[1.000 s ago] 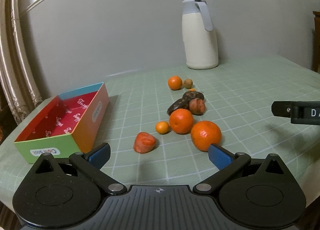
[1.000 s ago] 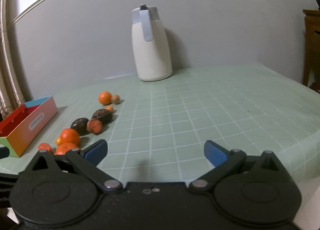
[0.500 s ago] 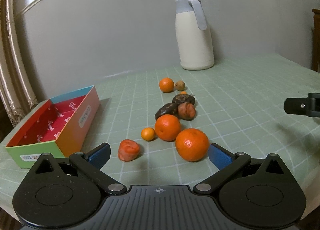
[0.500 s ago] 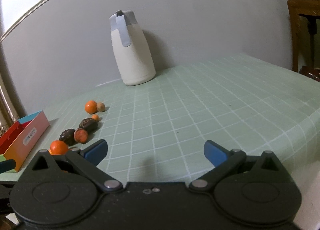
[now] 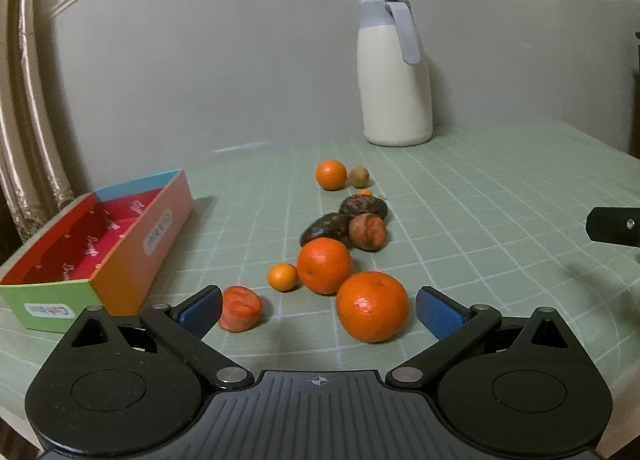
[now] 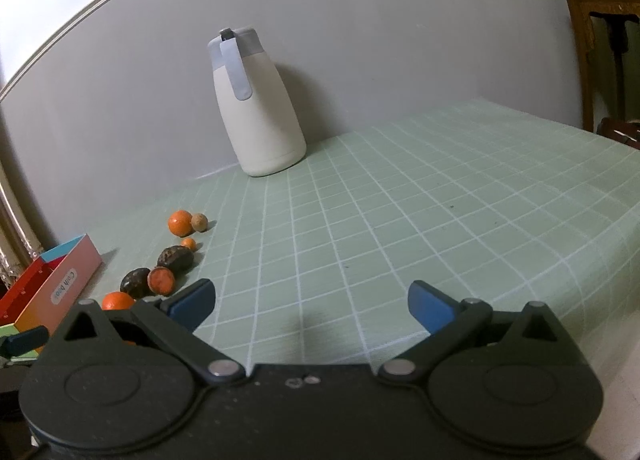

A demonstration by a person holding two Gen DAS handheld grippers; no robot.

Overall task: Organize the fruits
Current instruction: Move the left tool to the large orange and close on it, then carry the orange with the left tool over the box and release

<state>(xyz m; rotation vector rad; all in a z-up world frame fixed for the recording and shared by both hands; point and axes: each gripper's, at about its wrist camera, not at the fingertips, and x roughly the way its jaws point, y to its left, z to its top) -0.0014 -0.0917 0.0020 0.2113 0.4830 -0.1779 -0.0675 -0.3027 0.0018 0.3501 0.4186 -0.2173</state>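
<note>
Orange fruits lay scattered in a loose line on the green checked tablecloth [image 5: 500,196], and the left gripper [image 5: 318,310] hung low over the near end of that line with its blue-padded jaws spread wide and holding nothing. Between those jaws sat the largest orange [image 5: 372,306], nearer the right pad, and a reddish cut-looking fruit [image 5: 240,308] just beside the left pad; neither was touched. Behind them a second orange [image 5: 324,265] rested against the big one, with a small kumquat-like fruit [image 5: 283,277] just to its left. Farther back two dark brown fruits [image 5: 344,216] lay together with a mottled red one [image 5: 367,231] touching them, a tiny orange fruit [image 5: 364,192] peeped out behind, and a smaller orange [image 5: 331,174] stood beside a tan round fruit [image 5: 358,176].

To the left of the fruit line the open colourful box [image 5: 160,228], red inside, stood apart from it and held no fruit. A cream jug with a grey-blue lid [image 5: 394,76] stood upright at the back by the grey wall.

The right gripper [image 6: 312,306] was released too, its jaws wide apart over bare cloth, well to the right of the fruits, and gripping nothing. Its tip showed at the right edge of the left wrist view
</note>
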